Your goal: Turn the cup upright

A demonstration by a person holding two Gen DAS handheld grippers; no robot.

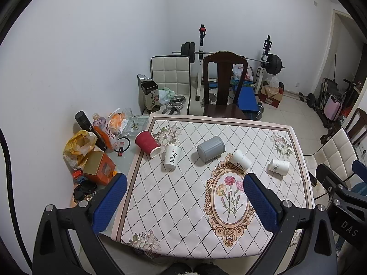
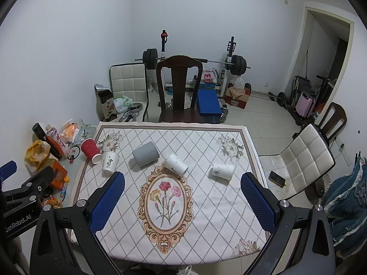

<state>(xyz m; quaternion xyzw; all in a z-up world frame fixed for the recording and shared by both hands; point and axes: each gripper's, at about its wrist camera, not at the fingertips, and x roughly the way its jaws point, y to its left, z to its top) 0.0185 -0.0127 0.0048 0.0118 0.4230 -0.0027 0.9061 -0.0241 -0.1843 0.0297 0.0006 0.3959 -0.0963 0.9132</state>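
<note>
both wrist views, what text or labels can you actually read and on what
"DAS": on the right gripper body, seen at the edge of the left wrist view.
"GenRobot.AI", first letter cut off: on the left gripper body, seen in the right wrist view.
White paper cup: black brush characters, not legible.
Dark box by the wall: Chinese label, too small.
Bottle label: blurred.

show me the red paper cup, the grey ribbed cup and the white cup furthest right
red ribbed paper cup (image 1: 146, 143), left wrist view, on its side wall
grey ribbed plastic cup (image 1: 210, 148), left wrist view, mid-body
white paper cup furthest right (image 2: 221, 171), right wrist view, side wall
</note>
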